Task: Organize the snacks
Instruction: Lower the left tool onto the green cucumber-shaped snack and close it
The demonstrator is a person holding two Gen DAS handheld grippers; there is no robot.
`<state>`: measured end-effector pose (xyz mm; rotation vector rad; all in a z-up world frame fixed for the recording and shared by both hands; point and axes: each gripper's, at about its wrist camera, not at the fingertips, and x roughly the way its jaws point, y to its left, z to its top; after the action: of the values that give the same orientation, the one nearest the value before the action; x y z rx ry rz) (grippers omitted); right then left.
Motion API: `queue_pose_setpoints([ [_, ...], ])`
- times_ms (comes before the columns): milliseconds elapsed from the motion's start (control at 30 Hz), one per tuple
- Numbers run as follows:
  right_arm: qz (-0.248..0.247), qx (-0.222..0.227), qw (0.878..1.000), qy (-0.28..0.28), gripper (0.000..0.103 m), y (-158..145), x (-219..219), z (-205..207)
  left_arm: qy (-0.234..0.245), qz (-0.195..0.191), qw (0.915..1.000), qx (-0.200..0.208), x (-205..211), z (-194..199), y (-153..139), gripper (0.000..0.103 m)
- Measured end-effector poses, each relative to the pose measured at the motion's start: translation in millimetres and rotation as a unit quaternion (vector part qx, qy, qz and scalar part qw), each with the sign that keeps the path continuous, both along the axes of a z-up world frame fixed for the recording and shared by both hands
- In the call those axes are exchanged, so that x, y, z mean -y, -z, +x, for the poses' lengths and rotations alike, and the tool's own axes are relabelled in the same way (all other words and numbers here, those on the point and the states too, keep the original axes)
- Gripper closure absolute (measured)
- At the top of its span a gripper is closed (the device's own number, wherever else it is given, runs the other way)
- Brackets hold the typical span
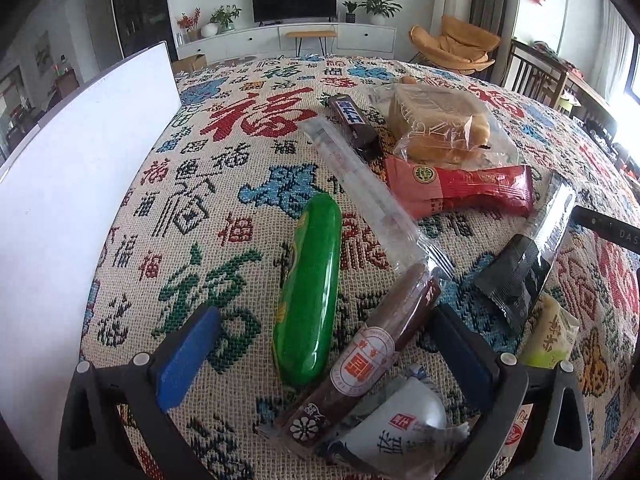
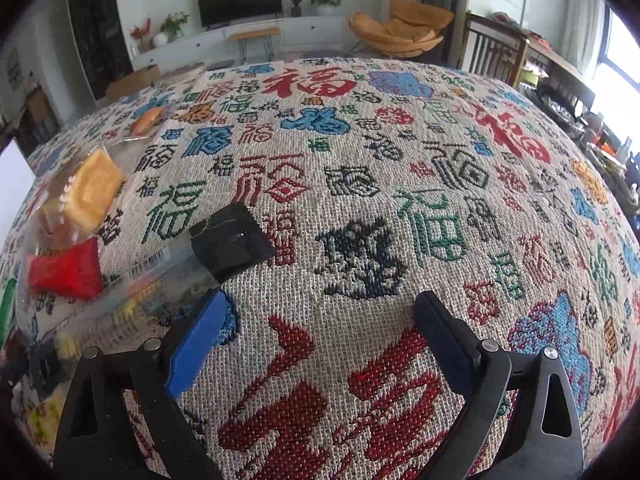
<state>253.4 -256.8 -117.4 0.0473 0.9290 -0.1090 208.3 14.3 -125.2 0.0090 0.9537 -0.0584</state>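
Observation:
Snacks lie on a tablecloth (image 1: 224, 184) woven with characters. My left gripper (image 1: 324, 312) is open and low over it. A green sausage pack (image 1: 308, 292) and a brown sausage (image 1: 380, 344) lie between its blue pads, which touch neither. Beyond are a long clear pack (image 1: 360, 188), a dark chocolate bar (image 1: 352, 124), bagged bread (image 1: 436, 120) and a red packet (image 1: 460, 188). My right gripper (image 2: 322, 304) is open over bare cloth (image 2: 360, 184). A black packet end (image 2: 232, 240) lies just past its left finger (image 2: 196, 348).
A white box wall (image 1: 80, 200) stands at the left. A black packet (image 1: 520, 276), a yellow-green packet (image 1: 552, 336) and a white packet (image 1: 400, 428) lie nearby. A black lettered bar (image 1: 608, 228) pokes in from the right. Bread (image 2: 88, 196) and red packet (image 2: 68, 272) sit left.

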Motion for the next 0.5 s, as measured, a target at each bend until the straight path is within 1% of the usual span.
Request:
queue_pose_setpoints([
  [500, -0.001, 0.0, 1.0, 0.0, 0.006, -0.4, -0.5, -1.3, 0.0, 0.0, 1.0, 0.0, 0.0, 0.0, -0.1, 0.0],
])
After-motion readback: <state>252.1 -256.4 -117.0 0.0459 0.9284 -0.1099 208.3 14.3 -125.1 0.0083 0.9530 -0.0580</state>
